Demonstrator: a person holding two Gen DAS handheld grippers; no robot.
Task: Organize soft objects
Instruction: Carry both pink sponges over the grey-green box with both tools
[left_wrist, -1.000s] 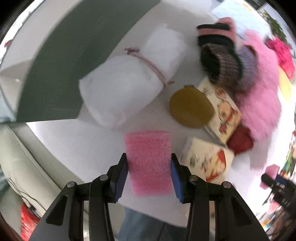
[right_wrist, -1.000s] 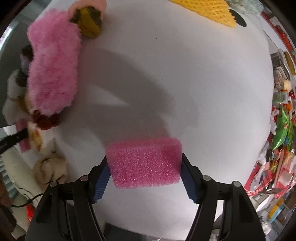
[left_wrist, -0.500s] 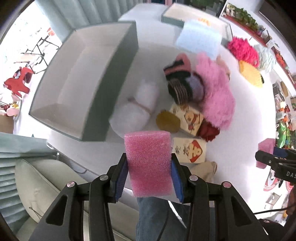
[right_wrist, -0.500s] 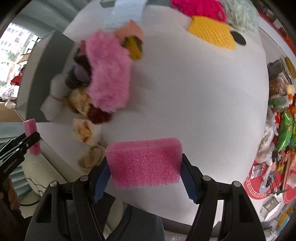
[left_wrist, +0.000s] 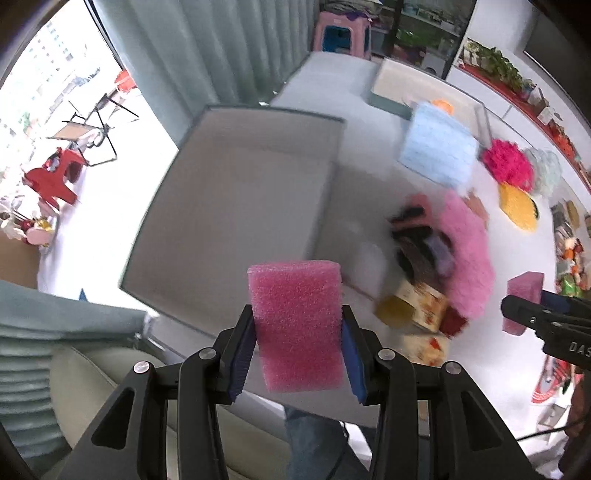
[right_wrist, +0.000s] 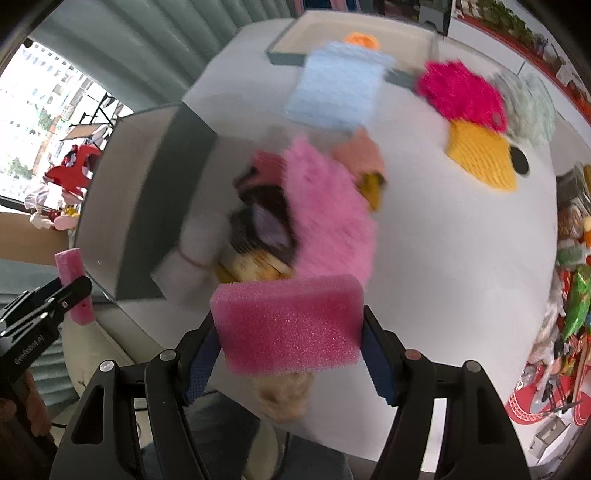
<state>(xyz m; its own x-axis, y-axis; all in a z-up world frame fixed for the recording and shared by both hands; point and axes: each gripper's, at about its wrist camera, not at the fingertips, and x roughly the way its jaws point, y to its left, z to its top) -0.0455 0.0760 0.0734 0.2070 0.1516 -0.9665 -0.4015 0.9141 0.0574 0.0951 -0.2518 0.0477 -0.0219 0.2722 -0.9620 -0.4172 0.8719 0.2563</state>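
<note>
- The left gripper (left_wrist: 297, 352) has its jaws clamped on a porous pink foam block (left_wrist: 297, 325), held upright above the near edge of the white surface (left_wrist: 491, 354).
- The right gripper (right_wrist: 288, 352) has its jaws clamped on a second pink foam block (right_wrist: 290, 326), held lengthwise.
- Below, a rectangular grey box (left_wrist: 240, 218) stands open.
- Beside it lies a blurred pile topped by a fluffy pink plush (right_wrist: 330, 214).

Black claws (left_wrist: 297, 354), blue ribbed pads (left_wrist: 242, 354)
</note>
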